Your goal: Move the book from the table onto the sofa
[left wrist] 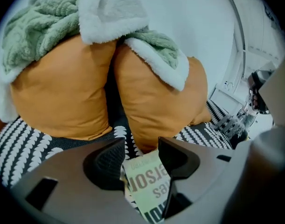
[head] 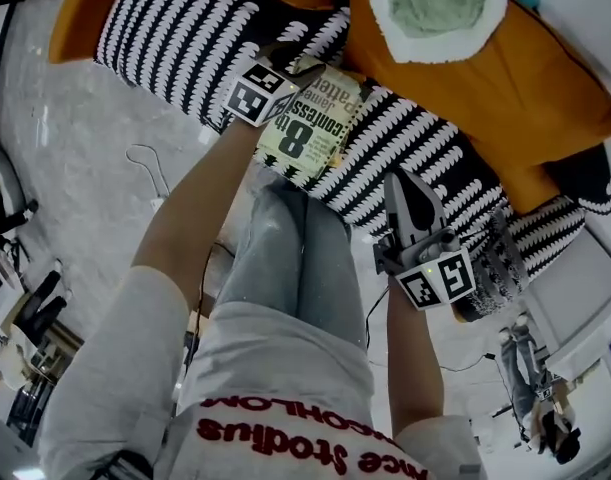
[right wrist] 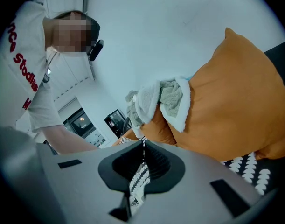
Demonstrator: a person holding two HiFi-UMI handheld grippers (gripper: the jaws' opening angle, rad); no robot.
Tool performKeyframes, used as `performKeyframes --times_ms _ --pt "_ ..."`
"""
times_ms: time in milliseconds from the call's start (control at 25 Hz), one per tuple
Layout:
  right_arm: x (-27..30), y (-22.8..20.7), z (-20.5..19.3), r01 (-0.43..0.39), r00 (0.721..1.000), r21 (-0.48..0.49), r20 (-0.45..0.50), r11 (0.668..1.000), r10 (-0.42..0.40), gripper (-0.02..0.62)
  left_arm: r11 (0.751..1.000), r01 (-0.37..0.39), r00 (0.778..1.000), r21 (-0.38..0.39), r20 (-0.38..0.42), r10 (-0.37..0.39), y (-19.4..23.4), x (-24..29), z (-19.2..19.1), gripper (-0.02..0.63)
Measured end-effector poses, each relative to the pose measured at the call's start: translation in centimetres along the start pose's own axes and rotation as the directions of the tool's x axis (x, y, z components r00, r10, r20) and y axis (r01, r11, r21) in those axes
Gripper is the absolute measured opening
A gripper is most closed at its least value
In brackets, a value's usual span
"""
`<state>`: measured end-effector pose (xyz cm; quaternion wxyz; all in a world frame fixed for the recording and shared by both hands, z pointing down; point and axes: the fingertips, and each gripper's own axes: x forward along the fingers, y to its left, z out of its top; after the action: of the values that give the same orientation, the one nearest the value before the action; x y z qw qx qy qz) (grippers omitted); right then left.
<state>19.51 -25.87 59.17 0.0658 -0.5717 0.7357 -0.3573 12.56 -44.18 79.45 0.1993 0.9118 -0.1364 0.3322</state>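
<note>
Left tongs [left wrist: 141, 149] spread over book [head: 307, 128] on sofa [head: 165, 28], orange cushions [left wrist: 154, 101] beyond; right tongs [right wrist: 143, 146] pressed together.

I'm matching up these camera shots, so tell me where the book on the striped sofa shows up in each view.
Head view: the book is upper middle, lying on the sofa.
Left gripper view: bottom middle, between the open jaws of the left claw.
Right gripper view: not in it.
Shared landmark: the orange cushions, seen in all three.
</note>
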Motion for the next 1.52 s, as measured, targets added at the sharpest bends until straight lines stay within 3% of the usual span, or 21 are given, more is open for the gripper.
performKeyframes --times_ms 160,280,480,640,800,1200,1520 --pt "-1.1 0.5 0.7 0.0 1.0 0.0 0.009 1.0 0.0 0.028 1.0 -0.008 1.0 0.031 0.019 0.007 -0.9 -0.8 1.5 0.223" --pt "-1.1 0.3 0.8 0.015 1.0 -0.004 0.013 1.0 -0.015 0.029 0.999 -0.009 0.998 0.052 0.065 0.006 -1.2 -1.0 2.3 0.069" --pt "-0.8 -0.3 1.3 0.024 0.999 0.002 0.022 1.0 -0.024 0.029 0.999 0.041 0.991 -0.026 0.131 -0.038 -1.4 -1.3 3.1 0.022" --pt "-0.5 -0.1 2.0 0.038 0.998 -0.02 0.041 0.999 -0.037 0.029 0.997 0.031 0.982 -0.068 0.186 -0.018 -0.7 -2.8 3.9 0.017" --pt "-0.8 0.6 3.7 0.041 0.997 -0.043 0.068 0.998 -0.038 0.028 0.994 0.026 0.96 -0.104 0.282 0.005 -0.7 -6.7 6.9 0.017" --pt "-3.3 3.3 10.4 0.031 0.991 -0.141 0.136 0.99 -0.012 0.029 0.997 -0.056 0.941 -0.051 0.331 0.07 -2.6 -15.3 11.0 0.017" --pt "-5.5 8.0 14.7 0.02 0.984 -0.214 0.179 0.977 0.019 0.028 0.992 -0.106 0.902 -0.069 0.412 0.125 -4.4 -24.2 14.5 0.017"
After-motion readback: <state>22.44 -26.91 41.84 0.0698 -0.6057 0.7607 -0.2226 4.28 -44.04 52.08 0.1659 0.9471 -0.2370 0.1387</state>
